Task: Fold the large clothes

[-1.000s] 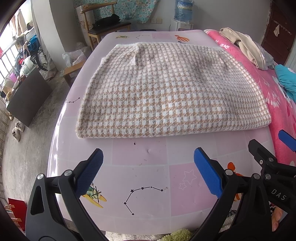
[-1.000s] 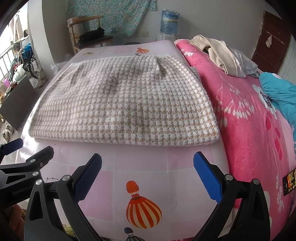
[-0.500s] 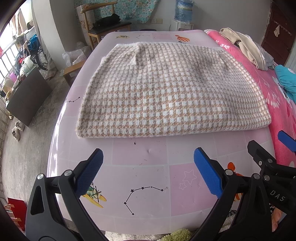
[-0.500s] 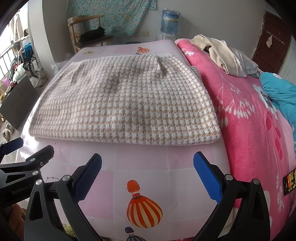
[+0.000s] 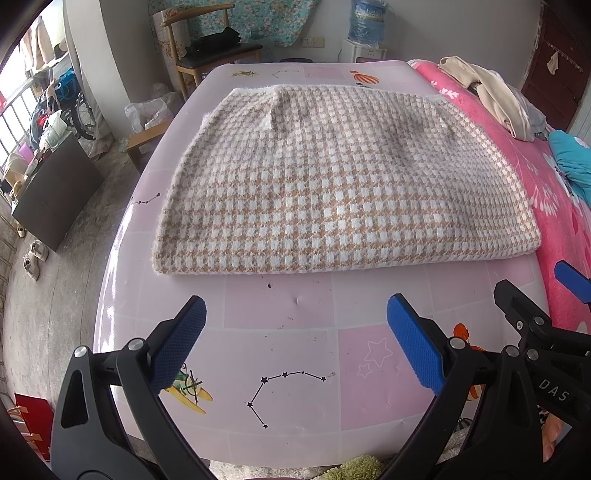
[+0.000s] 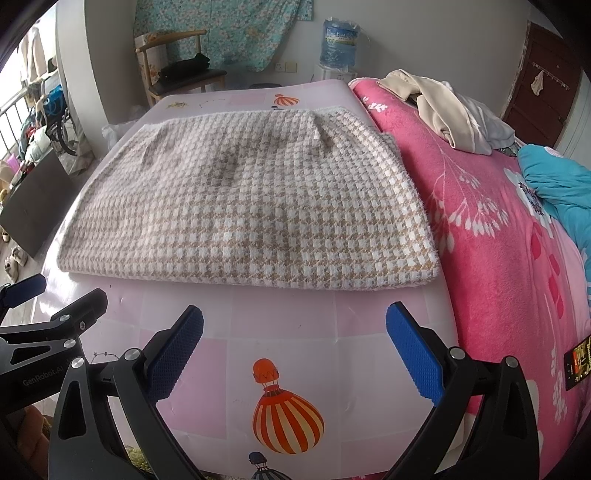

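Observation:
A beige and white houndstooth garment [image 5: 332, 177] lies folded flat on the pink patterned bed sheet [image 5: 288, 362]; it also shows in the right wrist view [image 6: 251, 206]. My left gripper [image 5: 295, 339] is open and empty, hovering above the sheet in front of the garment's near folded edge. My right gripper [image 6: 295, 343] is open and empty, also in front of that edge, toward its right end. The right gripper's fingers [image 5: 524, 310] show at the right of the left wrist view, and the left gripper's fingers [image 6: 66, 317] show at the left of the right wrist view.
A bright pink floral blanket [image 6: 498, 240] covers the bed's right side, with a heap of beige clothes [image 6: 443, 110] and a teal item [image 6: 554, 181] on it. A wooden chair [image 5: 210, 48] and a water bottle [image 5: 365, 18] stand beyond the bed. The floor drops off at left.
Almost nothing differs. The garment lies still and both grippers stay open, drifting only slightly.

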`<control>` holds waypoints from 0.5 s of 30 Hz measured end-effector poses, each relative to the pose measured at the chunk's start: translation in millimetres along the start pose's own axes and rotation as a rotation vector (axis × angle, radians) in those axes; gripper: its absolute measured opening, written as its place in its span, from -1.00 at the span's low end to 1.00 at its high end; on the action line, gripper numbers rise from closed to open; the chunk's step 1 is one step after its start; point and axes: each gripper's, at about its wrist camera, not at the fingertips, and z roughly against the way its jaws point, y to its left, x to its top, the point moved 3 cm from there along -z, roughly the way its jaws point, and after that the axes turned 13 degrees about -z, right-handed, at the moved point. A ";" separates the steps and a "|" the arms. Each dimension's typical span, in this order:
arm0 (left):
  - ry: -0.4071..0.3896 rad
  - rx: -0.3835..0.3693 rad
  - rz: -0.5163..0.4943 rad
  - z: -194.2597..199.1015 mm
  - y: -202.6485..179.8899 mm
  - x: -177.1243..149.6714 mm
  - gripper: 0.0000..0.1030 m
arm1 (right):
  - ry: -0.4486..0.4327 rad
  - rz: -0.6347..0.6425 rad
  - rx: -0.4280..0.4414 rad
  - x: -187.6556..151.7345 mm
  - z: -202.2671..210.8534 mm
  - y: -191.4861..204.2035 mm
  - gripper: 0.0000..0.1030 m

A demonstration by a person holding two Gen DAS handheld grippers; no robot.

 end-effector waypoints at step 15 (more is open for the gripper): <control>0.000 -0.002 0.001 0.2 -0.2 -0.5 0.84 | 0.000 -0.002 -0.001 0.2 0.4 -1.6 0.88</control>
